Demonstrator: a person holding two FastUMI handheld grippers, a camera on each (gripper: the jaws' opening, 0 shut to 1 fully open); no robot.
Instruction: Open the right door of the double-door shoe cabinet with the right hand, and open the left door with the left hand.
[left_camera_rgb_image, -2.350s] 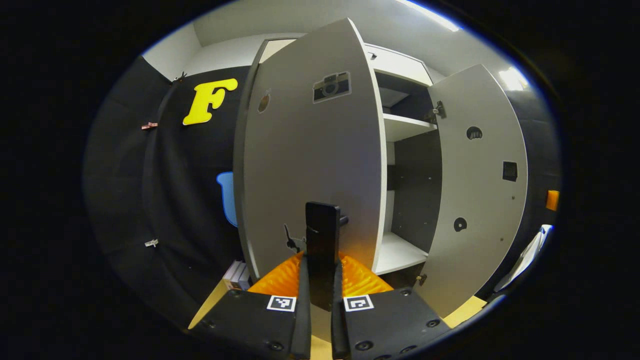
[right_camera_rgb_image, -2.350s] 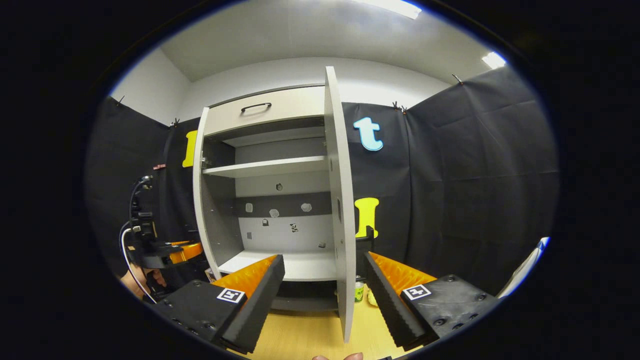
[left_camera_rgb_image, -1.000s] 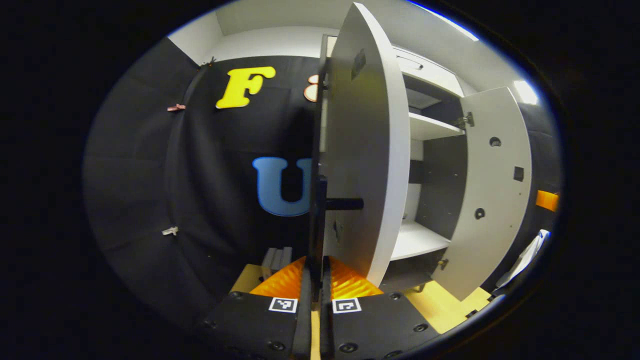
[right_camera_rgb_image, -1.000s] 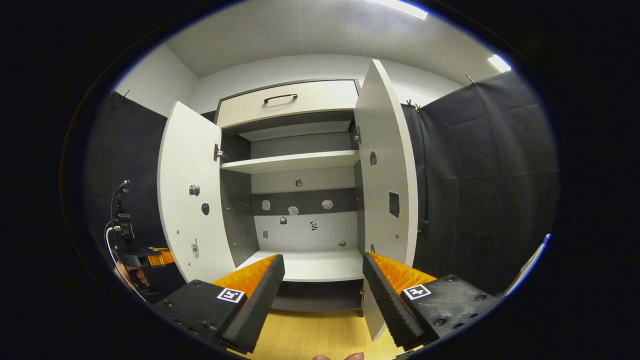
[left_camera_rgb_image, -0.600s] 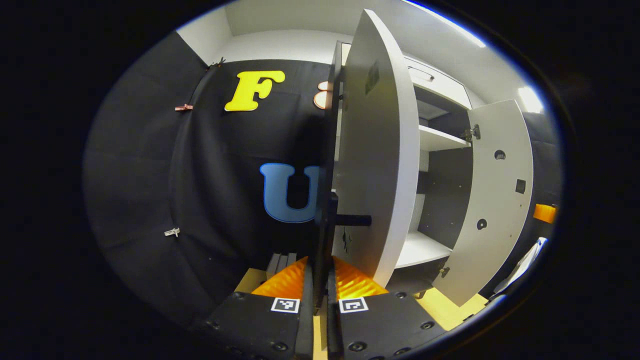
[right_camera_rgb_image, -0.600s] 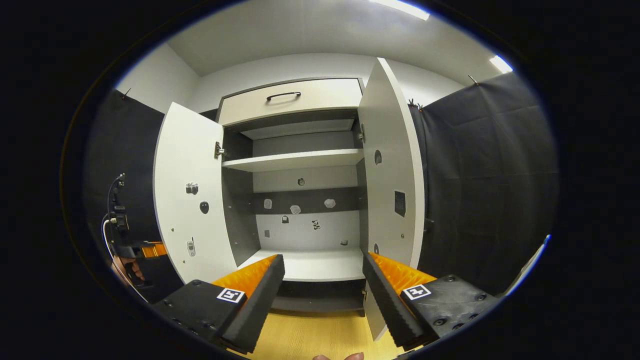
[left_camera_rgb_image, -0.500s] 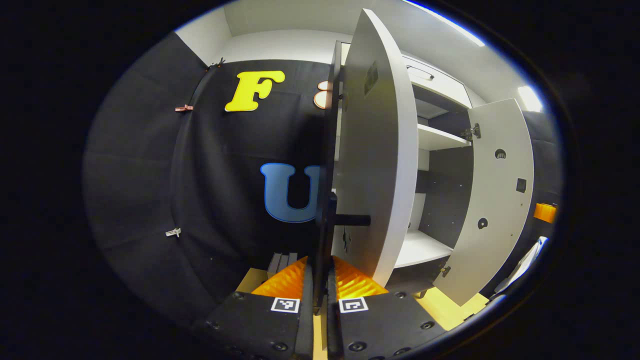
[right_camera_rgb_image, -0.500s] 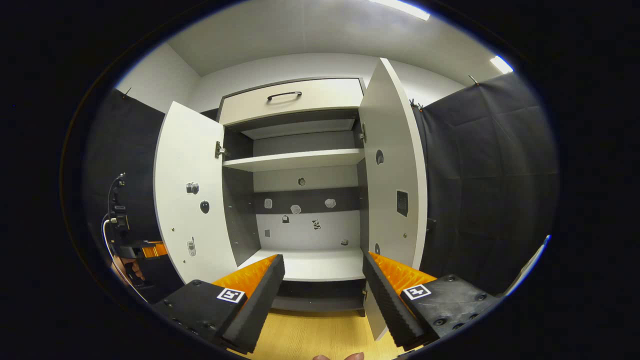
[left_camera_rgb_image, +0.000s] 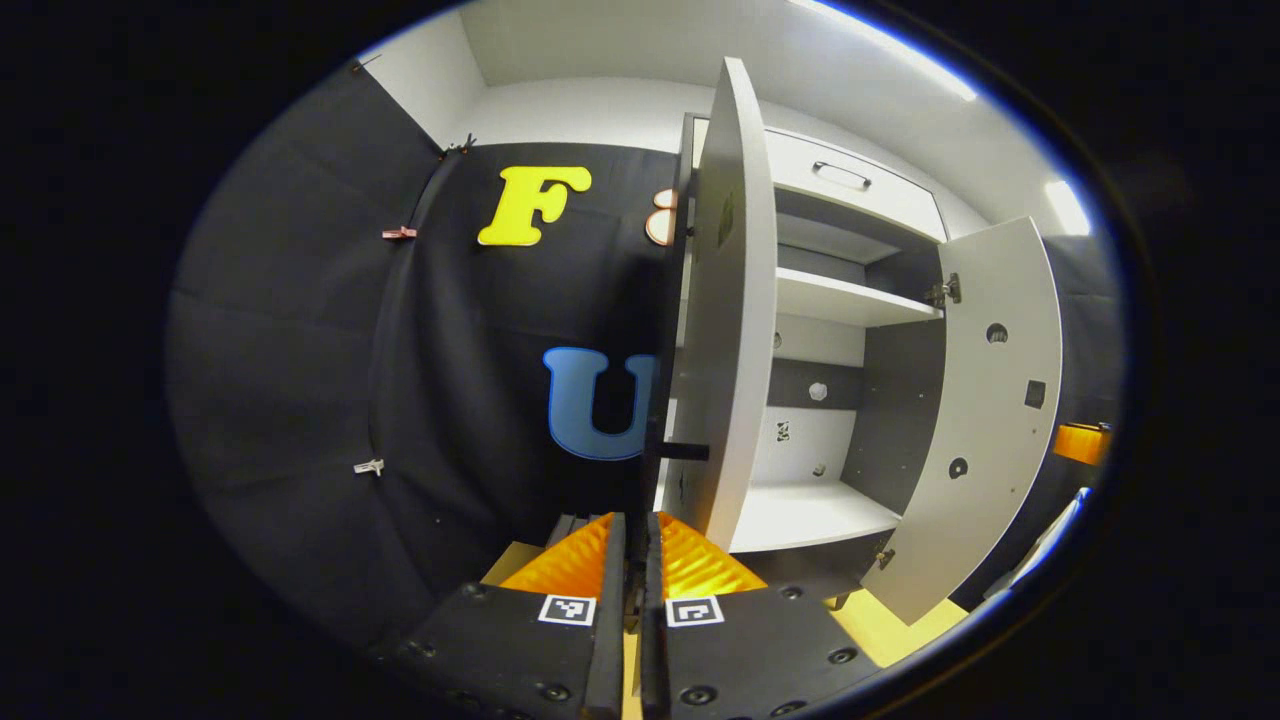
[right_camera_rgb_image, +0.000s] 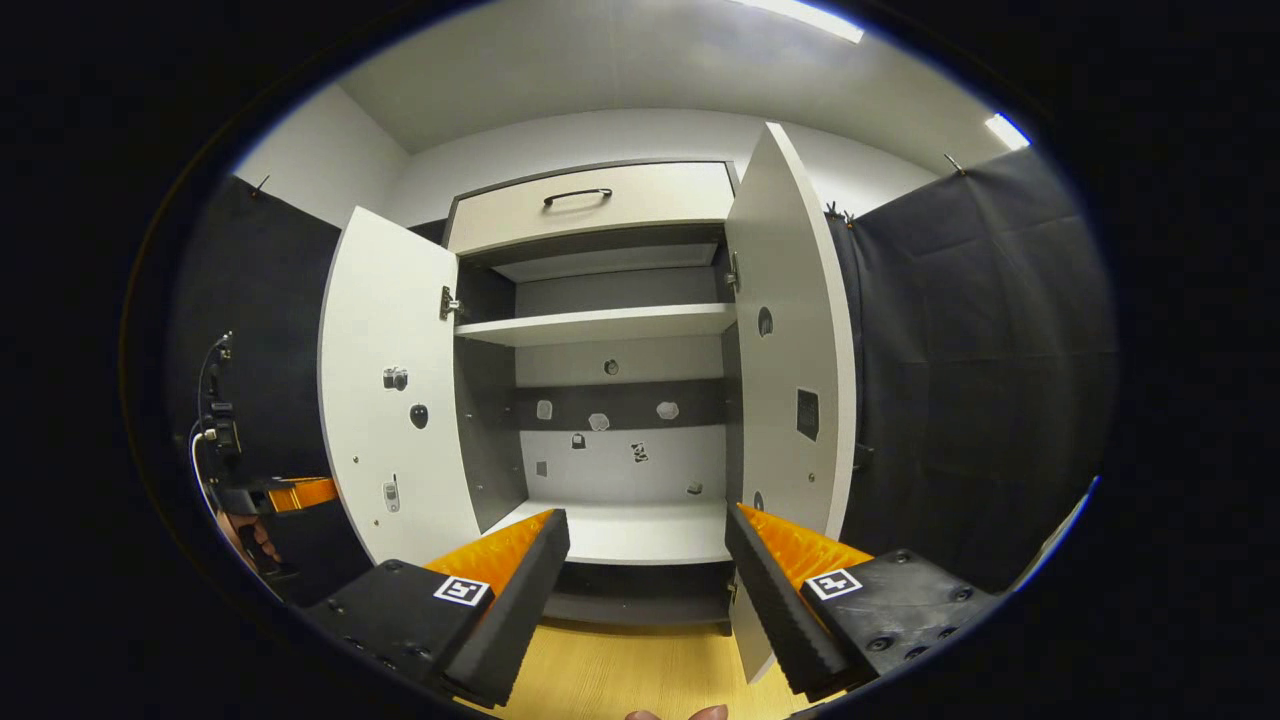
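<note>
Left door (left_camera_rgb_image: 735, 300) swung wider than before, left tool (left_camera_rgb_image: 628, 560) clamped on its handle (left_camera_rgb_image: 650, 470), right tool (right_camera_rgb_image: 645, 560) agape, empty, facing cabinet (right_camera_rgb_image: 610, 325), right door (right_camera_rgb_image: 795, 340) open.

Recording booth, staged as a home corner.
Black cloth walls (right_camera_rgb_image: 980, 350) clipped up around a shoe cabinet (right_camera_rgb_image: 600, 200); wood-look floor (right_camera_rgb_image: 640, 675).

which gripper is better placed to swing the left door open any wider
Left. The left hand-held gripper is shut on the left door's handle, while the right hand-held gripper hangs open before the shelves.
</note>
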